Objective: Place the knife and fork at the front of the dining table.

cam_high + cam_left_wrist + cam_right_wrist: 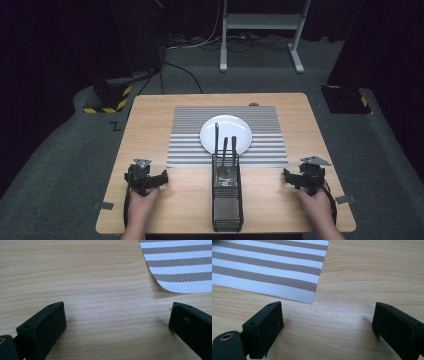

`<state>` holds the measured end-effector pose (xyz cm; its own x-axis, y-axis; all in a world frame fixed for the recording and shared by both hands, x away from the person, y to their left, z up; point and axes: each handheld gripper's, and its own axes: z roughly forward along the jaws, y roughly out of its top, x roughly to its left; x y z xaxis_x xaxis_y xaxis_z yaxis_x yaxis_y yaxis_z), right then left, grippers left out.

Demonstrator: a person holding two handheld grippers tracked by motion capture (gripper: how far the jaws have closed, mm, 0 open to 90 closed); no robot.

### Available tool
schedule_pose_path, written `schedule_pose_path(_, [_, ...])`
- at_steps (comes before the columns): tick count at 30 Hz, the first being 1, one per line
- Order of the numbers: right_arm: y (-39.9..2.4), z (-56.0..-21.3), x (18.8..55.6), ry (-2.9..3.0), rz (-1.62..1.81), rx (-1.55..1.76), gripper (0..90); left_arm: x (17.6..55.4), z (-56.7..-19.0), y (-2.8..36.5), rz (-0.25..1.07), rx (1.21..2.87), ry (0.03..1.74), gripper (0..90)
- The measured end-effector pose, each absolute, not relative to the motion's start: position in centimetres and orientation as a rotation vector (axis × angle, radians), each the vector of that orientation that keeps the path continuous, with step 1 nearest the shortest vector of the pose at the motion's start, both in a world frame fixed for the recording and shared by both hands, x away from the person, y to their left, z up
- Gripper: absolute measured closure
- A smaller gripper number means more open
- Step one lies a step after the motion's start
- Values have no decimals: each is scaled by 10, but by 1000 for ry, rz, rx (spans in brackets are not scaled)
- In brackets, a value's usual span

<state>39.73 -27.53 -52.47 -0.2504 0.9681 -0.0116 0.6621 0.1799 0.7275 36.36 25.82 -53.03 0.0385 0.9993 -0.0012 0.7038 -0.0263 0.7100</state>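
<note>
Dark curtains and grey carpet are surrounding a wooden table, and a white metal stand is standing on the floor beyond its far edge. On the table a striped mat is lying across the far half, its near edge running roughly along the table's middle. A white plate is sitting on the mat, near the middle of the mat's near edge. A black wire caddy is standing at the middle of the table's near edge, its far end touching or overlapping the mat's near edge just in front of the plate; three dark utensil handles are rising upright from its far compartment, and what they are cannot be told.

Near the table's near-left corner the left gripper is resting low over bare wood, a hand holding it from behind. Its jaws are standing wide apart with nothing between them; in the left gripper view the mat's near-left corner is lying just ahead of the left gripper.

Near the near-right corner the right gripper is sitting likewise over bare wood, held by the other hand, jaws spread wide and empty. In the right gripper view the mat's near-right corner is lying just ahead of the right gripper. Both grippers are well apart from the caddy, one on each side.
</note>
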Motion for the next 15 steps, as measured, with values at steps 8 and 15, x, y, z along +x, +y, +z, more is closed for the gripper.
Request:
schedule_pose_path(8, [-278, -525, 394, 1999, 852, 1513, 96, 362, -530, 258, 713, 1792, 1712, 16])
schedule_pose_path(15, [-277, -525, 395, 2006, 854, 1504, 97, 362, -530, 258, 703, 1802, 1681, 24])
